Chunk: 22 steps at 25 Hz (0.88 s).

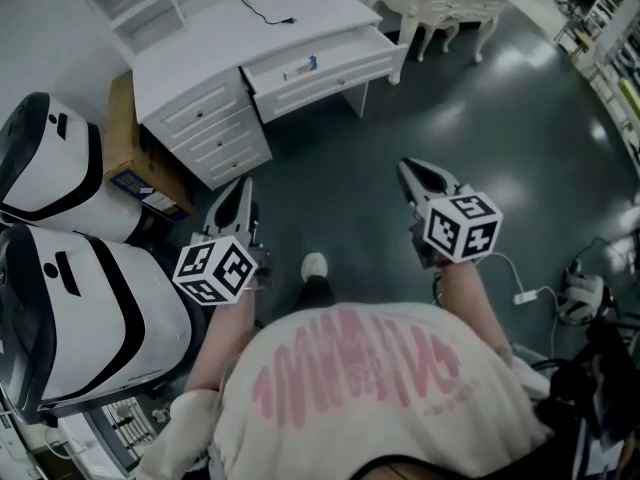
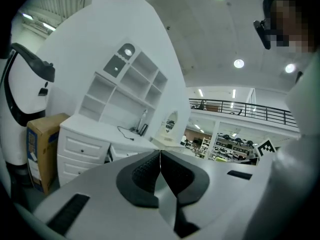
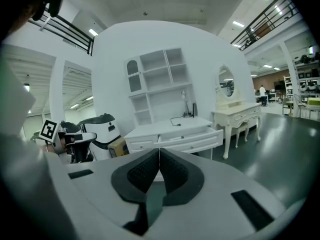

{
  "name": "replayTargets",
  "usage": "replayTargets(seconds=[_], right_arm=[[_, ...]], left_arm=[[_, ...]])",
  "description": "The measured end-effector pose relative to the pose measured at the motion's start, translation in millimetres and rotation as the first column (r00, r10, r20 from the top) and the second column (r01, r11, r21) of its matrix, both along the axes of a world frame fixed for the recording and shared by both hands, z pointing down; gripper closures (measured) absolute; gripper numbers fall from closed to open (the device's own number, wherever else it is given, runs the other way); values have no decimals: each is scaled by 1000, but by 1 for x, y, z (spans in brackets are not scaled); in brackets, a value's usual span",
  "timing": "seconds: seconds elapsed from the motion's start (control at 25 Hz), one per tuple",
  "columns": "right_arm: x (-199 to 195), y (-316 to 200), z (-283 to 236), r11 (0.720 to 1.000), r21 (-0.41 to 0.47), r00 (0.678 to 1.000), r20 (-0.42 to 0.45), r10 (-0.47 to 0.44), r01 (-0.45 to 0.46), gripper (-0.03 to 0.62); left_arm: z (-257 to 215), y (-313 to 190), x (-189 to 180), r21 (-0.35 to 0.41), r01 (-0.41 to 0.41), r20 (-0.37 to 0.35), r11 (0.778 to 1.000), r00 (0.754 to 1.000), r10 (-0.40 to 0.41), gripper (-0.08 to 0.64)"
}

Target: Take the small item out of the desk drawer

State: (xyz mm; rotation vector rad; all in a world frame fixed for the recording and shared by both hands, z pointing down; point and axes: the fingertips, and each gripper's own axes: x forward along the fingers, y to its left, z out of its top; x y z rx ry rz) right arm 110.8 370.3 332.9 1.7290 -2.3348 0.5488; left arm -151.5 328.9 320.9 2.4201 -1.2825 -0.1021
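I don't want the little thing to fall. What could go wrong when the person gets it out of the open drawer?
The left tongs and right tongs are both shut; reaching in like that might just shove the small blue-and-white item along the open white drawer. The item looks tiny, so it may slip out. A white cable on the dark floor could trip the person.

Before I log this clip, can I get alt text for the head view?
A person stands short of a white desk whose wide drawer is open, a small item lying inside. The left tool and right tool, both shut and empty, point toward it.
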Motion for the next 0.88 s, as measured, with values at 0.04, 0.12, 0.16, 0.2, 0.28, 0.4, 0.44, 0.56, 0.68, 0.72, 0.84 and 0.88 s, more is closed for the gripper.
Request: replayTargets(seconds=[0.04, 0.12, 0.16, 0.2, 0.28, 0.4, 0.44, 0.56, 0.68, 0.72, 0.84, 0.88], right_arm=[[-3, -19, -5, 1000, 4, 1000, -3, -4, 4, 574], [-9, -58, -16, 1000, 13, 1000, -4, -6, 7, 574], [-13, -78, -23, 1000, 21, 1000, -2, -6, 6, 574], [-16, -97, -29, 1000, 31, 1000, -1, -5, 5, 574], [-22, -132, -40, 999, 51, 1000, -4, -3, 3, 574], [-28, -172, -48, 998, 68, 1000, -13, -2, 3, 574], [-30, -183, -48, 998, 69, 1000, -13, -1, 2, 574], [-34, -205, -41, 998, 57, 1000, -17, -3, 4, 574], [-39, -218, -24, 1000, 10, 1000, -29, -13, 13, 574], [-39, -221, -17, 1000, -9, 999, -28, -15, 14, 574], [-36, -236, 1, 998, -55, 1000, -15, -10, 9, 574], [-36, -242, 6, 998, -66, 1000, -11, -11, 11, 574]], left_arm=[[-8, -19, 0, 11, -8, -1, 1000, 1000, 8, 528], [-24, -58, -2, 32, -25, -6, 999, 1000, 25, 528], [-31, -77, -4, 40, -31, -9, 999, 999, 32, 528], [-38, -96, -7, 47, -37, -12, 998, 999, 37, 528], [-47, -129, -10, 60, -52, -11, 997, 999, 53, 528], [-53, -165, -9, 72, -80, -10, 994, 997, 81, 528], [-52, -173, -7, 72, -89, -13, 993, 996, 90, 528], [-42, -192, -5, 53, -104, -25, 993, 994, 106, 528], [-23, -206, -4, 1, -103, -28, 995, 994, 103, 531], [-15, -209, -4, -20, -103, -23, 994, 994, 103, 531], [8, -224, -1, -85, -96, -6, 992, 995, 96, 532], [15, -229, 0, -102, -93, -7, 990, 996, 93, 532]])
